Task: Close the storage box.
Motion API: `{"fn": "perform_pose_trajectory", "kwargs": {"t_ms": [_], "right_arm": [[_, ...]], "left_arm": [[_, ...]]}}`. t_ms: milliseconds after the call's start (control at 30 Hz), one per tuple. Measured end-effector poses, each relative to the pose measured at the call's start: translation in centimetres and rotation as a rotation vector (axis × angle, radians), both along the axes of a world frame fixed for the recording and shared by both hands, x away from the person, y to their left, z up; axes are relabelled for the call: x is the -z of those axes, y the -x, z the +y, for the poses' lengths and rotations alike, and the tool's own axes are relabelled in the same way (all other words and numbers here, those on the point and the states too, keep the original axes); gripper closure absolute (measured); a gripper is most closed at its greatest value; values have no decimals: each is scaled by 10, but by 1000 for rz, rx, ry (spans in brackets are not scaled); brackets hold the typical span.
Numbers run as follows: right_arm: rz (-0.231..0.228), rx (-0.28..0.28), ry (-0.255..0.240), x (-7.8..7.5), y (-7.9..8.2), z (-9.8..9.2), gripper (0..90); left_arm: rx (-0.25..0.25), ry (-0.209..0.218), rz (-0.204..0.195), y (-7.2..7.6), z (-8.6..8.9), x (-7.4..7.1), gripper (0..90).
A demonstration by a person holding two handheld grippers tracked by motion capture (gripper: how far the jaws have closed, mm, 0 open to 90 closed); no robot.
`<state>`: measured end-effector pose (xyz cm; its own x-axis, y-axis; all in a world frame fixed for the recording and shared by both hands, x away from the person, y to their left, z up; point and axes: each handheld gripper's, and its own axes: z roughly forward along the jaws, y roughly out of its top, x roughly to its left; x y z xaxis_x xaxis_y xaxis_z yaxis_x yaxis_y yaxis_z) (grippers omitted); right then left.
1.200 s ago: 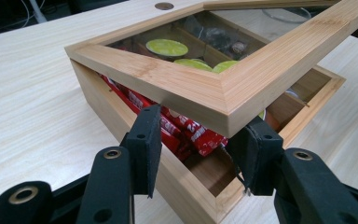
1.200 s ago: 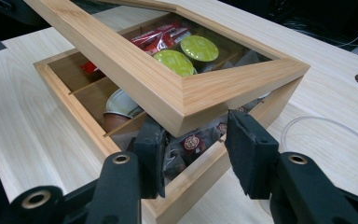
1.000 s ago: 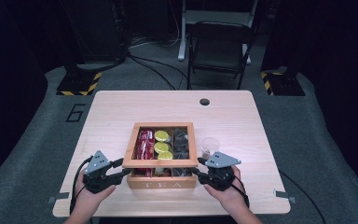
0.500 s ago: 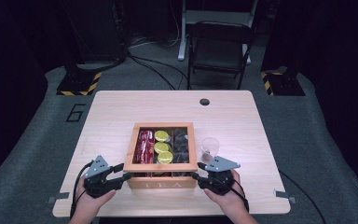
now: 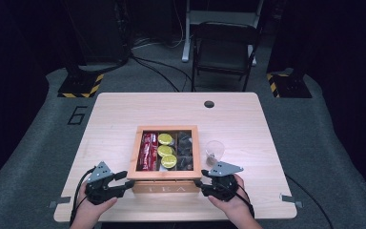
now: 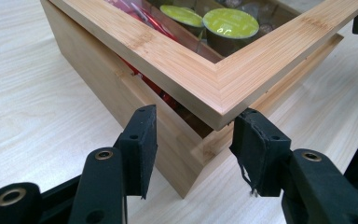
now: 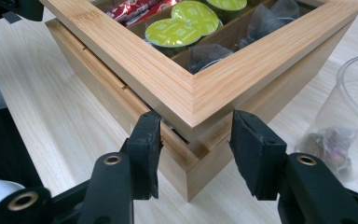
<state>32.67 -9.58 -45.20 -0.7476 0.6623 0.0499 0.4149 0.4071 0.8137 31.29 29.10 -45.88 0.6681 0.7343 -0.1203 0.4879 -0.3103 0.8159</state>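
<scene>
Nearest the person, the left tool (image 5: 120, 182) and the right tool (image 5: 201, 183) sat at the two front corners of the wooden tea box (image 5: 167, 186) on the pale surface (image 5: 248, 119). In the left gripper view the left tool (image 6: 193, 140) had its jaws straddling the box's corner (image 6: 168, 140) — they had just been opening, and the pads stood clear of the wood on both sides. In the right gripper view the right tool (image 7: 196, 135) likewise bracketed its corner (image 7: 186, 168); its jaws had just been opening too, with the left pad close against the lid frame (image 7: 196, 93) and the right pad apart from it. The glass-panelled lid sat slightly raised and skewed over the base, a dark gap showing beneath it. Inside lay red packets (image 5: 148, 150), green-topped capsules (image 5: 166, 150) and dark sachets (image 5: 186, 150). Just right of the box stood a clear plastic cup (image 5: 214, 150) — a small wrapped item in its bottom.
</scene>
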Motion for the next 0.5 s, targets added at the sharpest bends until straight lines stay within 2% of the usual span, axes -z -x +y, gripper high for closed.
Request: {"fn": "perform_pose_trajectory", "kwargs": {"t_ms": [300, 400, 500], "right_arm": [[16, -8, 12, 2, 0, 0, 518], [25, -11, 10, 3, 0, 0, 487], [17, -12, -15, 2, 0, -1, 472]], "left_arm": [[10, -3, 15, -1, 0, 2, 469], [17, -9, 21, -1, 0, 4, 465], [26, -62, 30, -1, -4, 8, 459]]}}
